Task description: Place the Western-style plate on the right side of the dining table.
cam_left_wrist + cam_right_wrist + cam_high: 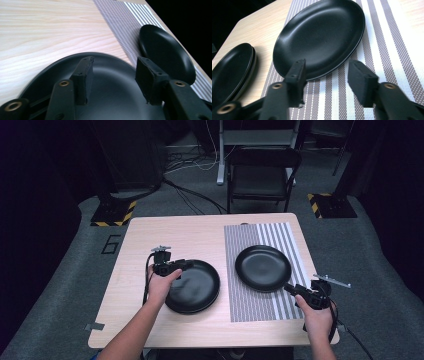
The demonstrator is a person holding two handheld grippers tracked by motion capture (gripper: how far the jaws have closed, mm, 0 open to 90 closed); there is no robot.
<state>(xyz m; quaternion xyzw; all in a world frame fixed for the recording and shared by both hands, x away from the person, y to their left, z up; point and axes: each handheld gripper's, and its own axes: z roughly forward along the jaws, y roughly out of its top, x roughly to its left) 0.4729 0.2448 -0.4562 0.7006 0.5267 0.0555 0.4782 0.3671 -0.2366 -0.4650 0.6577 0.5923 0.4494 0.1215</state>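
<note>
1. On the wooden table (190, 232), the striped placemat (250, 305) covers its 3 o'clock half.
2. Stacked black plates (197, 290) lie at 9 o'clock; a single black plate (263, 268) rests on the placemat.
3. Left gripper (186, 264) hovers over the stack's 10 o'clock rim, jaws apart, empty.
4. Right gripper (289, 289) sits at the single plate's 4 o'clock rim, jaws parted, gripping nothing.

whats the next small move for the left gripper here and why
Probably lower the left gripper onto the near rim of the stacked black plates and close. Its jaws stand open over that stack with nothing between them, while one plate already lies on the striped mat.
</note>
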